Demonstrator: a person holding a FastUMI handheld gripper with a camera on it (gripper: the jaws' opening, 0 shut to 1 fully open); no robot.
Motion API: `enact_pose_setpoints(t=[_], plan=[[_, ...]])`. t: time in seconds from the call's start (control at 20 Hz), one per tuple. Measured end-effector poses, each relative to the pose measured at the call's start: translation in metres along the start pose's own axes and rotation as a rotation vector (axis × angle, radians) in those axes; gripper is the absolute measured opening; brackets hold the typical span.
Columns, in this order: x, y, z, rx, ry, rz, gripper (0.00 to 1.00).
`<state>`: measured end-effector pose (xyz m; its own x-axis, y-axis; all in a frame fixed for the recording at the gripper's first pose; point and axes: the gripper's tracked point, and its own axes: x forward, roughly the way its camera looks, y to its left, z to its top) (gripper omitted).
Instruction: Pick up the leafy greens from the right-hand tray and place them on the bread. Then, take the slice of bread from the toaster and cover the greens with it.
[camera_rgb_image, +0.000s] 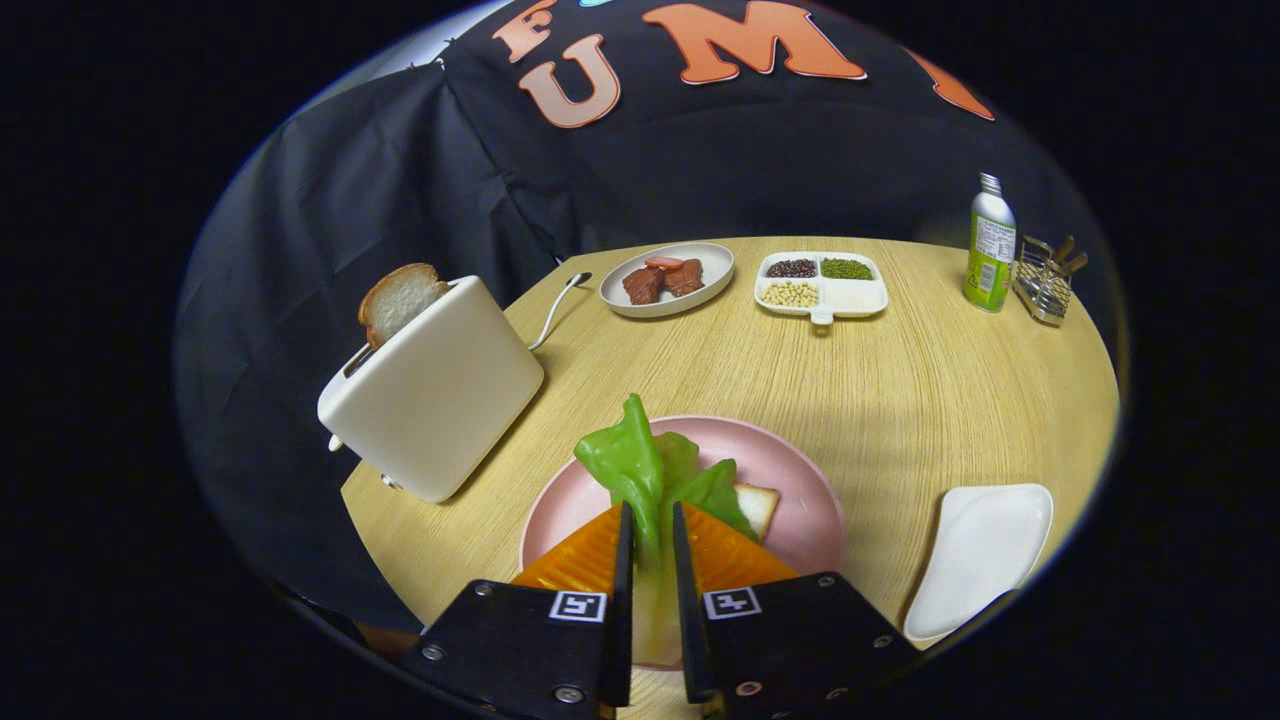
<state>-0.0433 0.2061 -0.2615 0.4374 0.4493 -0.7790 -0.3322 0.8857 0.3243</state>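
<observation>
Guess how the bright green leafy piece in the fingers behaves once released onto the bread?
The glossy green leafy greens stand upright above the gripper, so probably fairly stiff, not limp. The shiny surface may slide on the bread slice. Pinched by a thin stem over the pink plate, they look light.

Cloth-walled booth; dining table (900, 400), toaster (435, 400)
</observation>
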Motion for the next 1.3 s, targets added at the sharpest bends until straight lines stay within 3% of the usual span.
enact_pose_setpoints(t=[0.45,0.85,1.3], plan=[[-0.002,0.004,0.010,-0.073,-0.015,-0.048,0.38],[-0.009,0.012,0.051,-0.114,-0.072,-0.090,0.55],[-0.021,0.080,0.121,-0.133,-0.119,0.009,0.83]])
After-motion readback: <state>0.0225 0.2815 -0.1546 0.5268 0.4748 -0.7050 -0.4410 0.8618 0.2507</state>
